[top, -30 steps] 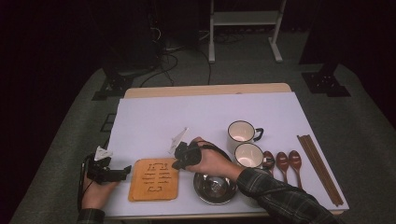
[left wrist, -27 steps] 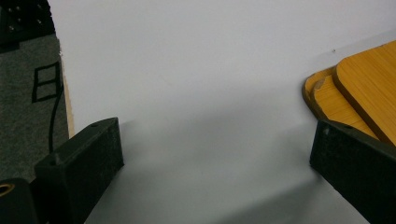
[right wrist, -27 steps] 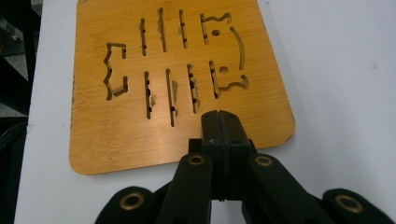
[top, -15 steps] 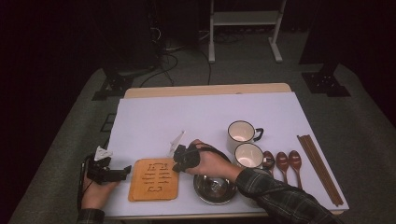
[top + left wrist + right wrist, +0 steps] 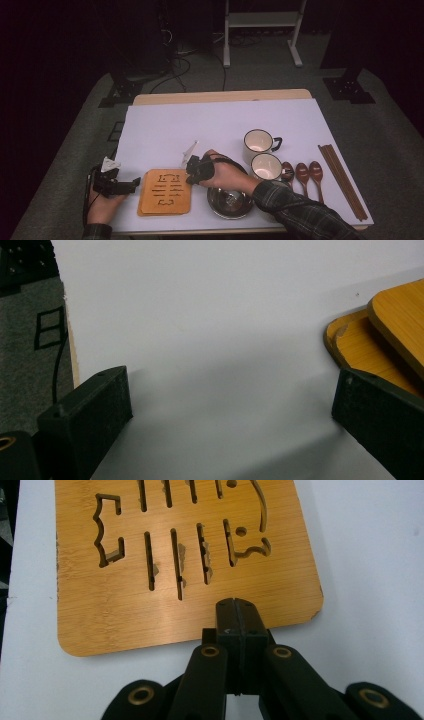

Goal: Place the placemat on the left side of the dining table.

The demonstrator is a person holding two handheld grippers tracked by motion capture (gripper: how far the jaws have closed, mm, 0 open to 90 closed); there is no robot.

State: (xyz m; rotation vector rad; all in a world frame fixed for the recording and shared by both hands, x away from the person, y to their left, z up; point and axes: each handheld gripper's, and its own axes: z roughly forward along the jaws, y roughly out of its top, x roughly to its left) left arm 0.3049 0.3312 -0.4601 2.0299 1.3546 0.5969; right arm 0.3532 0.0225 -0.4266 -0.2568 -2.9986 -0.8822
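Bamboo trivet [image 5: 185, 565] at frame centre is lying under the right gripper [image 5: 238, 611] — jaws together, nothing clamped; left gripper [image 5: 225, 405] — jaws apart — is waiting: part the right jaws before gripping the edge.

A dark studio or lab set up for recording, not a home. A table [image 5: 220, 125] under a white sheet stands alone on grey carpet [image 5: 395, 115], black all around. At 12 o'clock beyond the table, a white metal stand [image 5: 260, 22]; at 11 o'clock, cables [image 5: 180, 62] trailing on the floor beside black equipment; at 10 and 2 o'clock, black stand feet [image 5: 120, 92]. Tableware lies in a neat row at 4 o'clock: two mugs [image 5: 259, 141], spoons [image 5: 302, 172], chopsticks [image 5: 342, 182]
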